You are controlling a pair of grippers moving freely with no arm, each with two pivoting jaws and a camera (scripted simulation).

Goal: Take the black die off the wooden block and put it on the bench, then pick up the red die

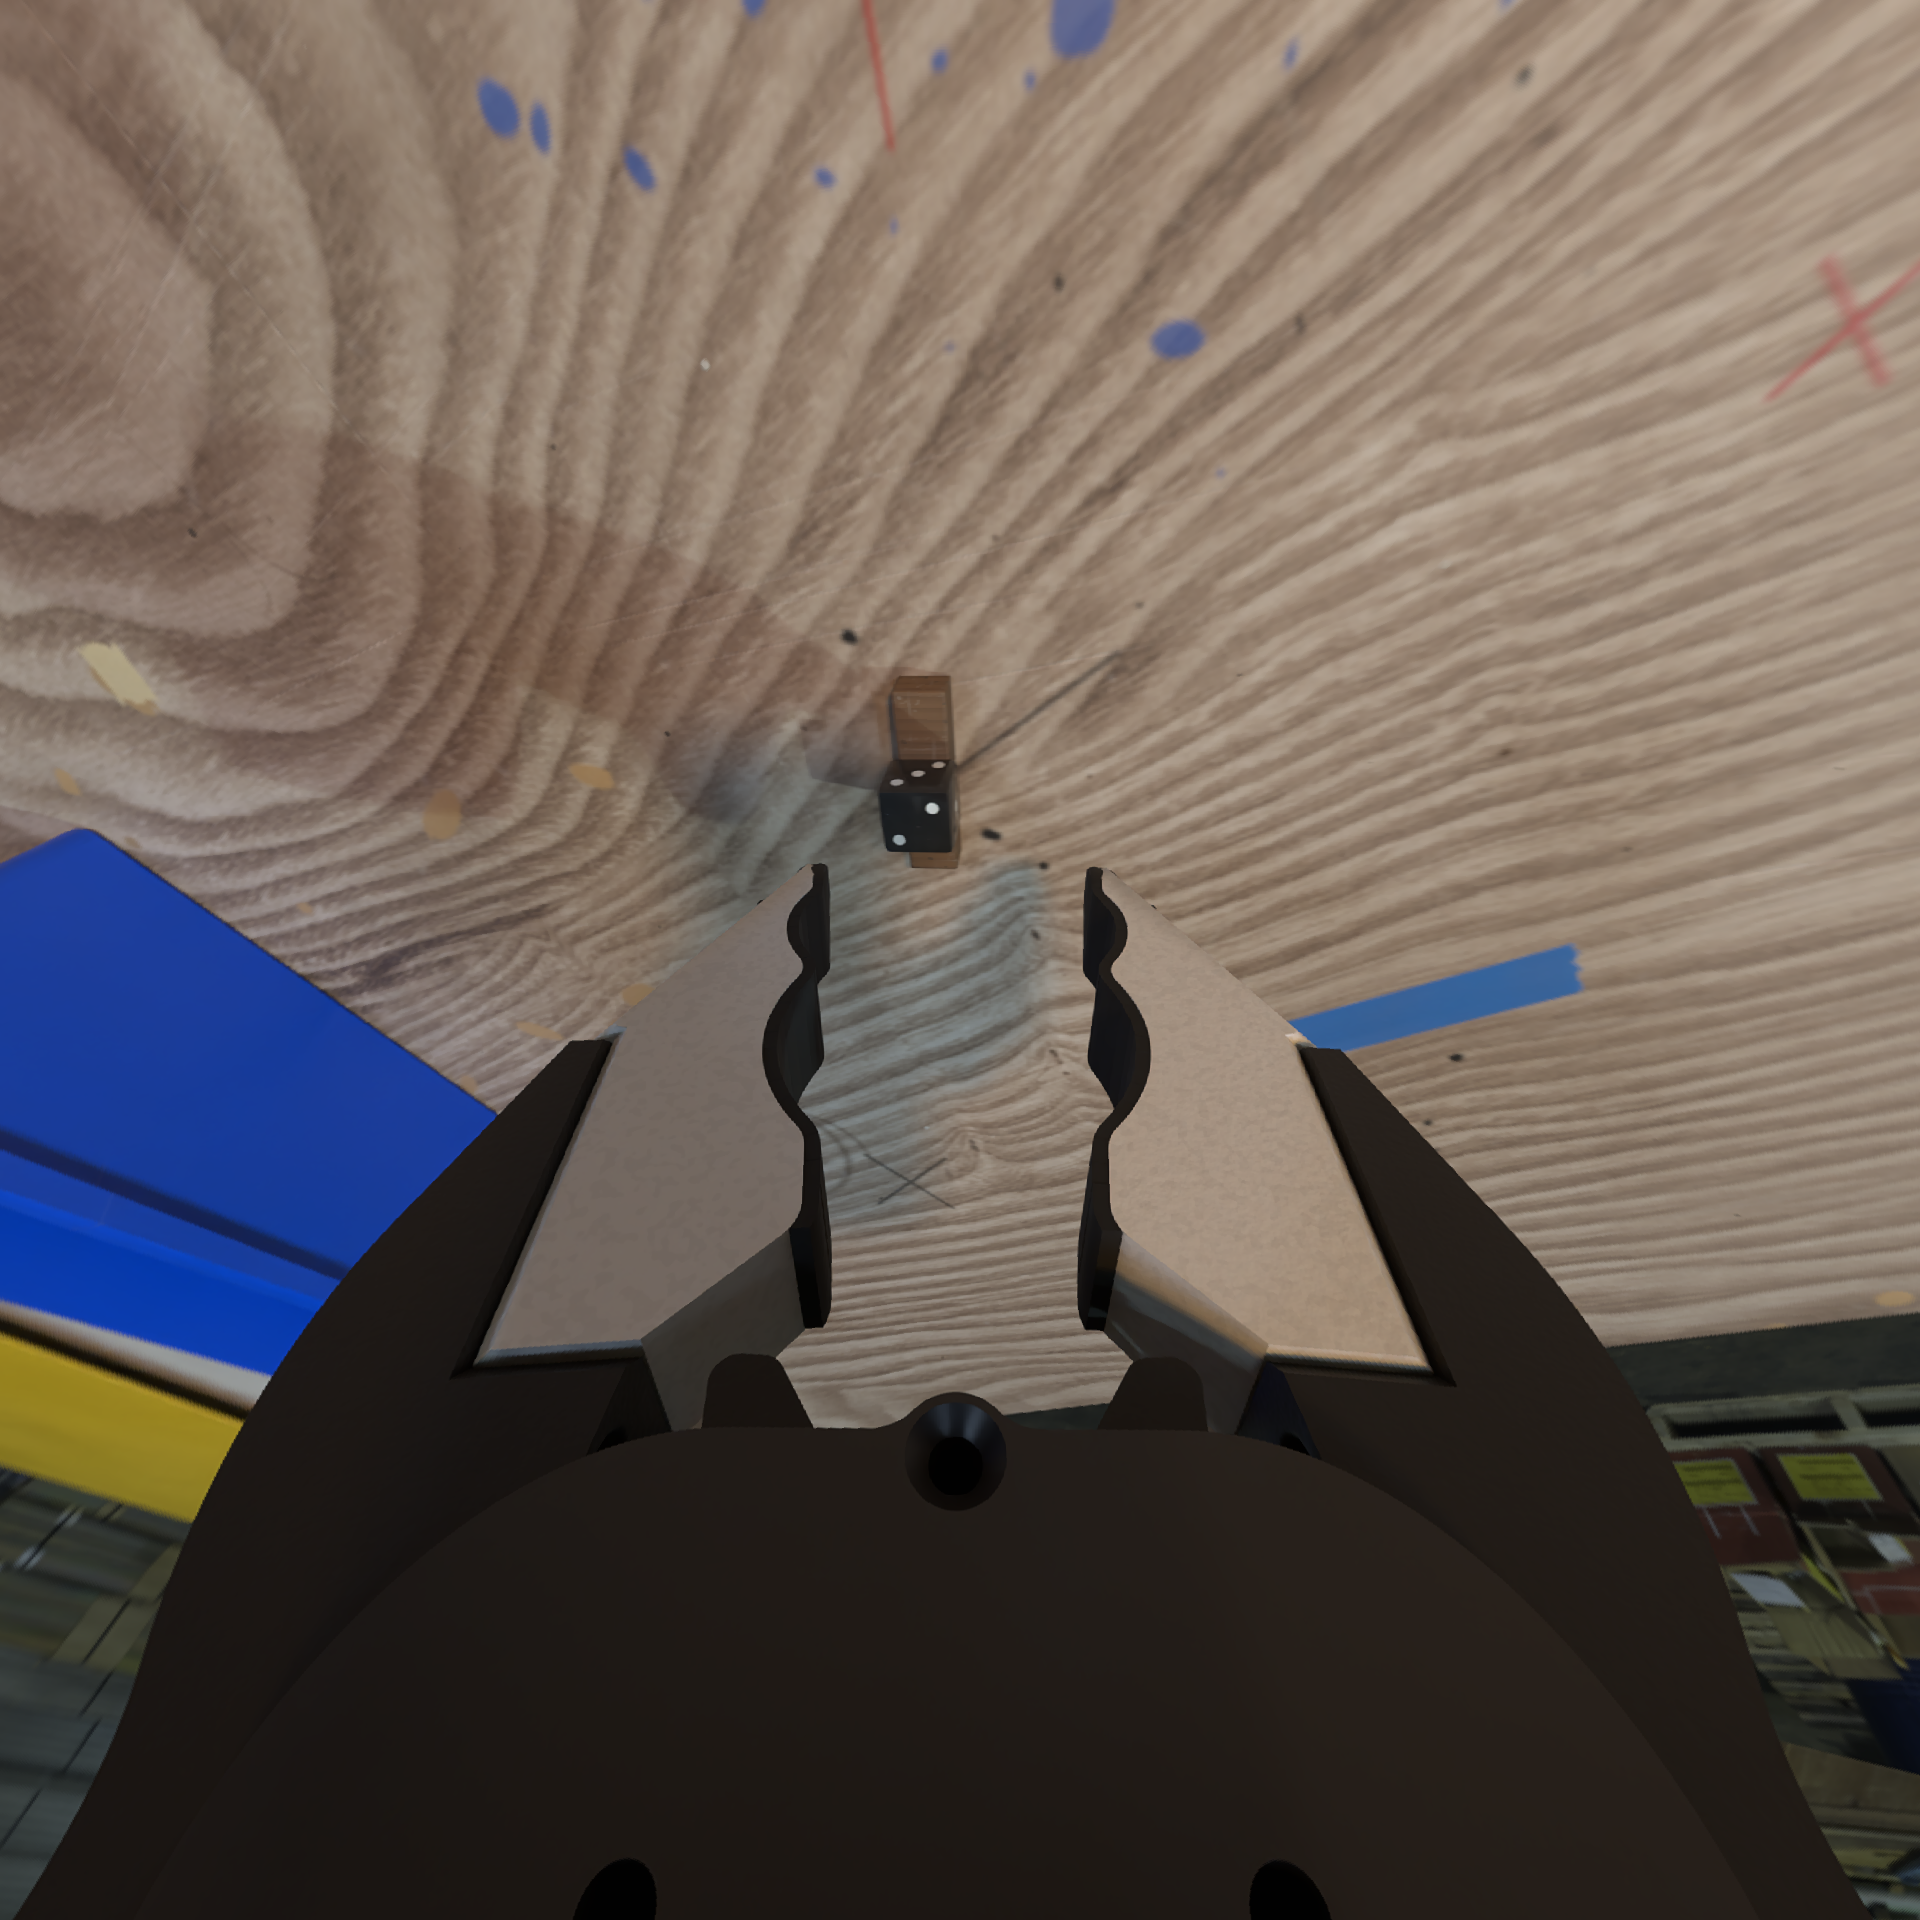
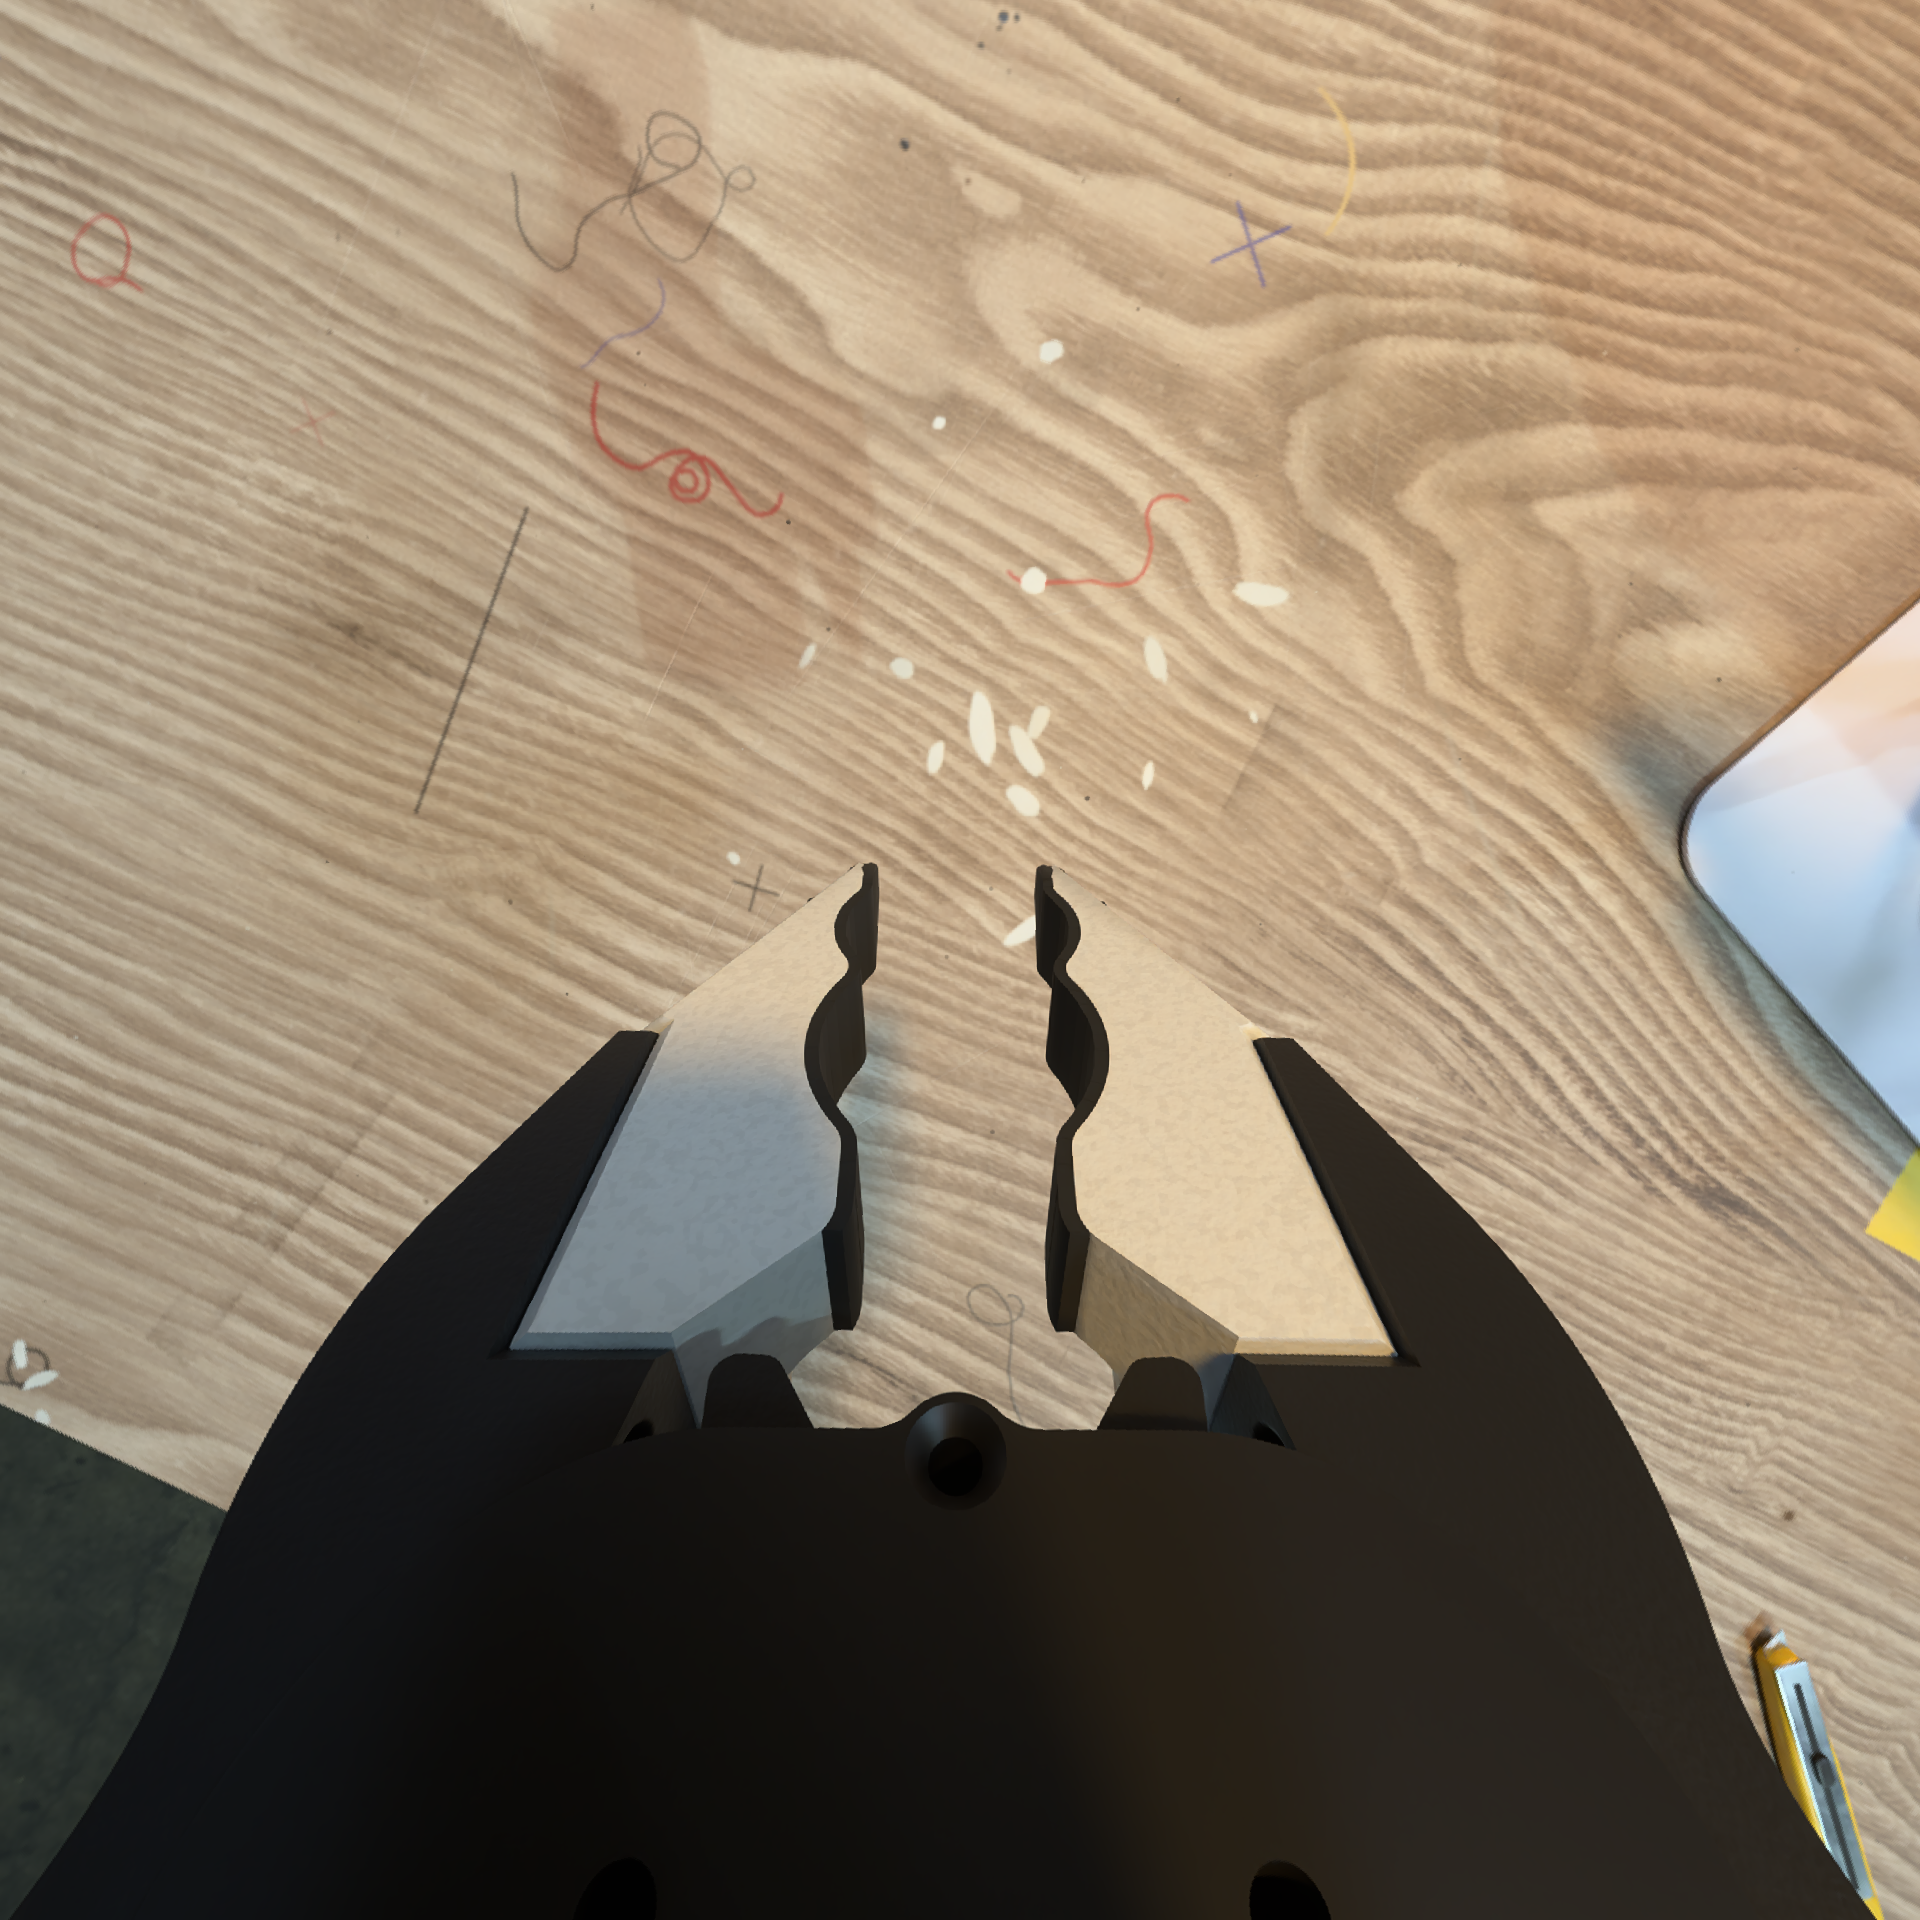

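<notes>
In the left wrist view a black die (image 1: 916,806) with white pips sits on the near end of a small brown wooden block (image 1: 922,719) on the wooden bench (image 1: 1351,623). My left gripper (image 1: 956,883) is open and empty, above the bench, with the die just beyond its fingertips and slightly left of centre. In the right wrist view my right gripper (image 2: 956,883) is open and empty above a bare stretch of bench (image 2: 312,623) marked with pen scribbles and white paint flecks. No red die shows in either view.
A blue and yellow box (image 1: 177,1122) lies at the left of the left wrist view, and a strip of blue tape (image 1: 1444,997) at the right. A white rounded tablet-like slab (image 2: 1829,862), a yellow note (image 2: 1896,1216) and a yellow utility knife (image 2: 1813,1766) lie at the right edge of the right wrist view.
</notes>
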